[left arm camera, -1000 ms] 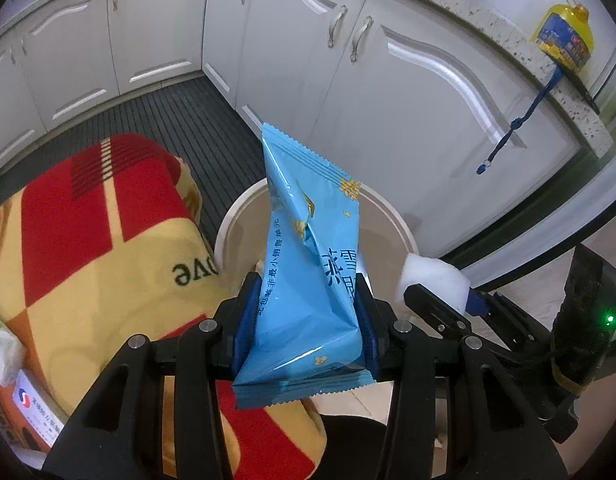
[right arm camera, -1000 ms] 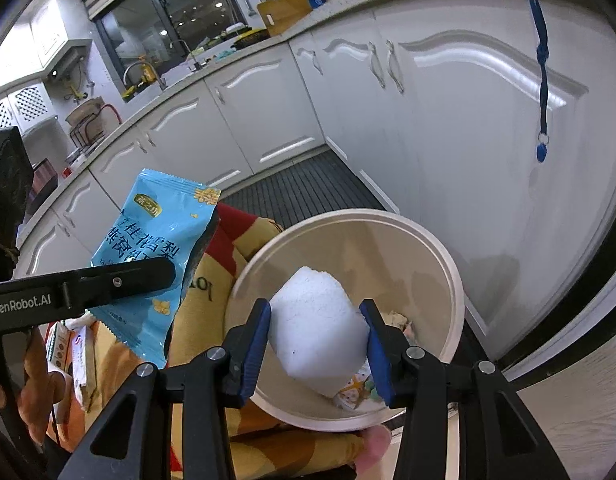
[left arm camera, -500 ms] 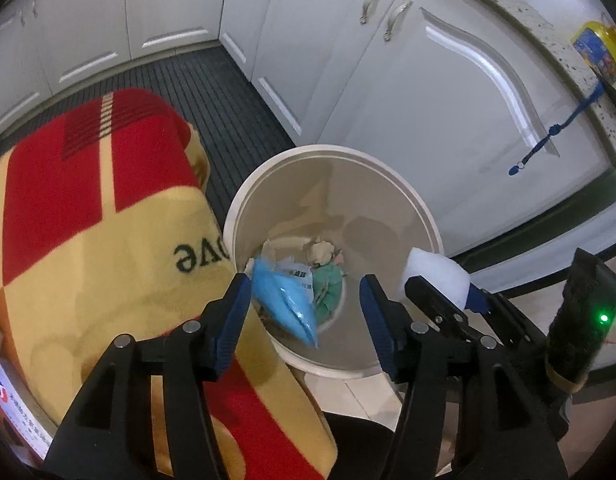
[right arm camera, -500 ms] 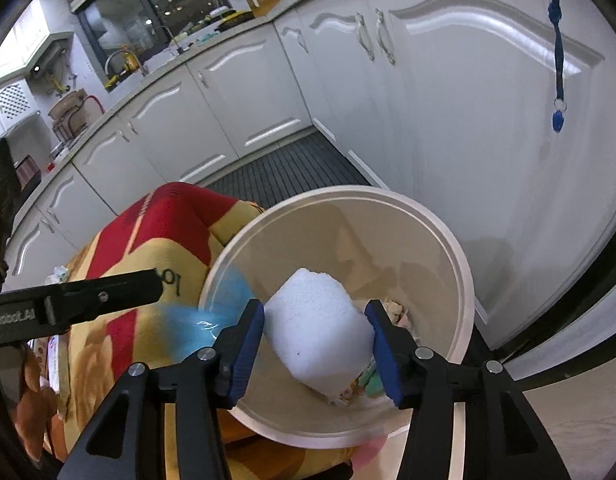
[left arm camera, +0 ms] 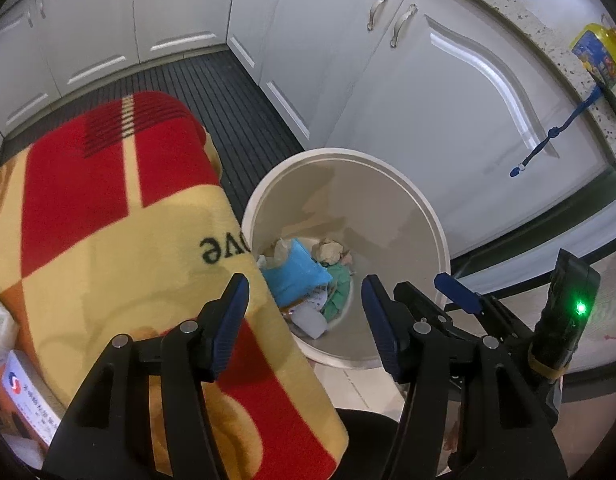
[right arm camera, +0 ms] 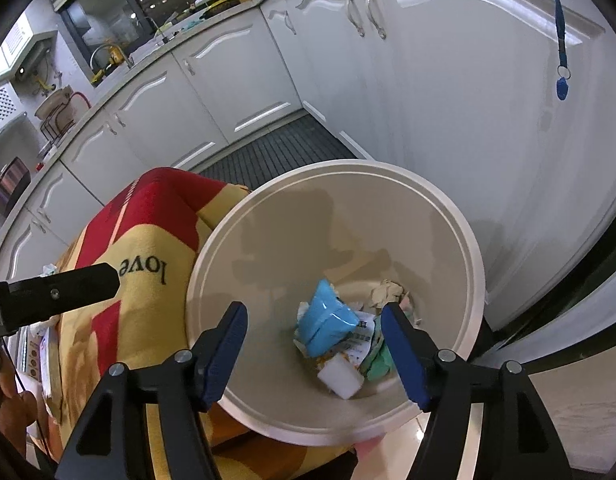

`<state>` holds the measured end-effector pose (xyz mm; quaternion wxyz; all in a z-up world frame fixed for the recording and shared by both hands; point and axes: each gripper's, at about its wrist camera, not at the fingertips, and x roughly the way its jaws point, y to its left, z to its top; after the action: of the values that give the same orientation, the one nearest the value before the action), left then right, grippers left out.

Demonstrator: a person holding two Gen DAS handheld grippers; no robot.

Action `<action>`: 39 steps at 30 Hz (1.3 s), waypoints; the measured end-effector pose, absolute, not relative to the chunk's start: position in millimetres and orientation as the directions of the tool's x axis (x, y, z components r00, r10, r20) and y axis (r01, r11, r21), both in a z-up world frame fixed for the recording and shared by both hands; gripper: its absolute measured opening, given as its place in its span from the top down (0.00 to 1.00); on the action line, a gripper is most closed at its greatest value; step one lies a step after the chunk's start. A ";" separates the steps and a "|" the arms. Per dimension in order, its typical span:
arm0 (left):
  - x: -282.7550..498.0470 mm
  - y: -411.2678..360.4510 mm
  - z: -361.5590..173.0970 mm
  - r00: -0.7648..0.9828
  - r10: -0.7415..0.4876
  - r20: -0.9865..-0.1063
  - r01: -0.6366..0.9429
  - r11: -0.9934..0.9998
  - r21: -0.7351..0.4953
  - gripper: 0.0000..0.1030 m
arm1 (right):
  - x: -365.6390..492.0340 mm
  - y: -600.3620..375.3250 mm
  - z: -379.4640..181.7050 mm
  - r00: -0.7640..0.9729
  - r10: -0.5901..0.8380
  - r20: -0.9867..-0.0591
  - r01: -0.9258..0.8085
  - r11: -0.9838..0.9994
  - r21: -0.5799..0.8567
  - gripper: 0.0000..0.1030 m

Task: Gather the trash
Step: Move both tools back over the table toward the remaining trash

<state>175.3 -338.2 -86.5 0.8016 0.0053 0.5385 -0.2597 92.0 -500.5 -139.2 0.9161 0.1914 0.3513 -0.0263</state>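
A round cream trash bin point(left arm camera: 424, 204) point(right arm camera: 468, 240) stands on the floor beside a red and yellow blanket point(left arm camera: 108, 220). A blue snack packet point(left arm camera: 296, 270) point(right arm camera: 324, 320) and a white foam block point(left arm camera: 310, 320) point(right arm camera: 340, 376) lie at its bottom among crumpled paper and green scraps. My left gripper point(left arm camera: 305, 280) hangs open over the bin's near rim with nothing between its pads. Above the bin's mouth my right gripper point(right arm camera: 314, 308) is still opening its jaws, and nothing is between them. One left finger point(right arm camera: 68, 284) shows at the left of the right wrist view.
White cabinet doors point(left arm camera: 448, 100) curve around behind the bin, with a dark ribbed mat point(left arm camera: 212, 80) at their foot. A blue lanyard point(left arm camera: 548, 140) hangs from the counter edge under a yellow bottle point(left arm camera: 600, 52). Boxes and packets point(left arm camera: 16, 384) sit under the blanket at the left.
Both grippers have opened. The blue packet fell from the left gripper and the white foam block from the right gripper, and both now lie in the bin.
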 end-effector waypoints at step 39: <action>119.5 -154.1 -16.7 0.604 -0.277 -0.747 0.258 0.955 -0.145 0.44 | 71.0 -332.4 -48.0 0.821 0.178 -0.543 -0.071 0.975 0.213 0.25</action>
<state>119.5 -154.1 -16.7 0.8956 -0.0108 0.4189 -0.1493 71.0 -332.4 -48.0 0.9497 0.0919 0.2921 0.0655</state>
